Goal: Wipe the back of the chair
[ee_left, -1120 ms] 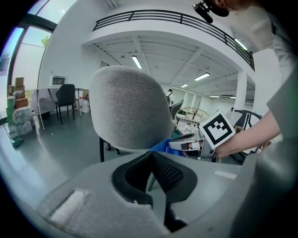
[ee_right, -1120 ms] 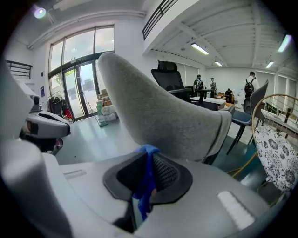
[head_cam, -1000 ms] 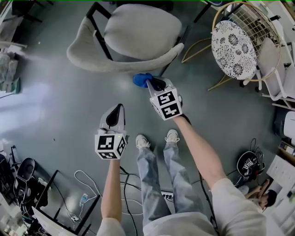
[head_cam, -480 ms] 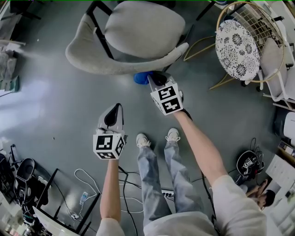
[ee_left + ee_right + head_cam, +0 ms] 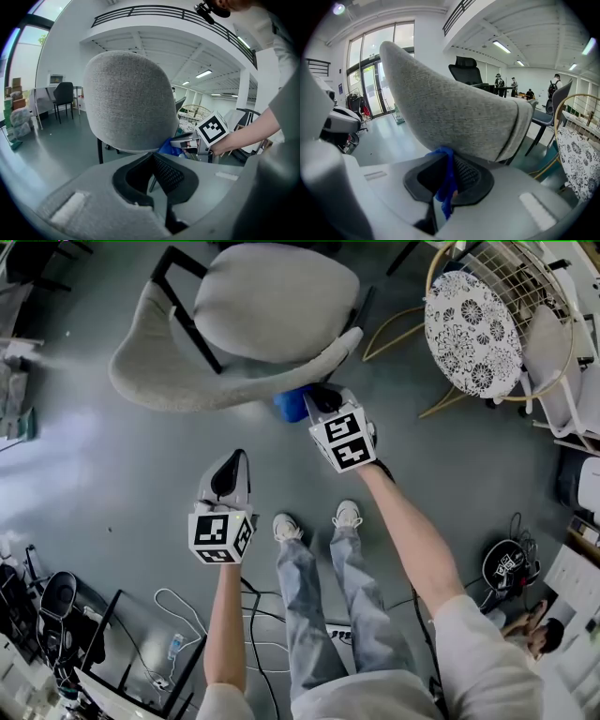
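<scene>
A grey upholstered chair (image 5: 262, 310) with black legs stands ahead of me; its curved back (image 5: 225, 381) faces me. My right gripper (image 5: 314, 401) is shut on a blue cloth (image 5: 291, 404) and presses it against the lower right part of the chair's back. In the right gripper view the blue cloth (image 5: 446, 180) hangs between the jaws, right under the grey back (image 5: 454, 117). My left gripper (image 5: 232, 472) is held lower and to the left, apart from the chair, jaws shut with nothing in them. In the left gripper view the chair's back (image 5: 126, 101) fills the middle and the blue cloth (image 5: 169, 147) shows at its right edge.
A gold wire chair with a patterned round cushion (image 5: 472, 332) stands at the right. Cables (image 5: 173, 601) and black stands (image 5: 56, 606) lie on the grey floor at the lower left. A bag (image 5: 506, 570) sits at the lower right. My feet (image 5: 314, 521) are just behind the grippers.
The right gripper with the blue cloth has moved a little up and right along the chair's back. The chair has turned slightly. The left gripper has stayed put.
</scene>
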### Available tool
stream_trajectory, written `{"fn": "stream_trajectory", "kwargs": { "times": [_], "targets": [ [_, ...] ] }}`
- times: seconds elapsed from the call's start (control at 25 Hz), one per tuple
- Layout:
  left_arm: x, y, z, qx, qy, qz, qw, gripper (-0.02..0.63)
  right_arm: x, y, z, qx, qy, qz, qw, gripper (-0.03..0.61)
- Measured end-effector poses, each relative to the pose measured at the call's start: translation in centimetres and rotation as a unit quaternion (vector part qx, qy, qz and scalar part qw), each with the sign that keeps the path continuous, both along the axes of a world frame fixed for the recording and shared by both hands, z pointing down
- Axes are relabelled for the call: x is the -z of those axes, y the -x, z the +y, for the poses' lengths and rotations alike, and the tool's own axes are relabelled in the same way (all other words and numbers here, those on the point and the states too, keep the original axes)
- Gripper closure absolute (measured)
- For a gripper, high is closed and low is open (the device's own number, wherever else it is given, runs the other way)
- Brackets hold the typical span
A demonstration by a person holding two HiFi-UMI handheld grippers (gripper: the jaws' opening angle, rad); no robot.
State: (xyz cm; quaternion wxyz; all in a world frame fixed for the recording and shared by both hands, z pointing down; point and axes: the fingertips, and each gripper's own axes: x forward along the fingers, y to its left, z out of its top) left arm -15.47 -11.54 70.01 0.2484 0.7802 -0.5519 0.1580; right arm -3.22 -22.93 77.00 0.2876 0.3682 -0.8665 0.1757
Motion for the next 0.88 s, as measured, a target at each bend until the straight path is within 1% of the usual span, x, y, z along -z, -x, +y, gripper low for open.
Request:
{"fn": "stream_trajectory", "kwargs": {
  "times": [0.32,0.6,0.88],
  "targets": [
    [-0.3,-3.3,-1.8,-0.011,0.003,0.008,0.9999,0.611,-0.2,-4.2,-2.3,-0.020,-0.002,0.006,1.000,0.546],
    [-0.8,-5.4,-3.3,-0.021,0.007,0.006,0.9997,0.611,-0.6,-8.8,-5.9,-0.063,-0.005,0.008,0.998,0.548],
    [-1.0,-6.6,-3.8,-0.028,0.010,0.003,0.9995,0.611,-0.3,-11.5,-8.7,-0.100,-0.008,0.008,0.995,0.548]
  ]
}}
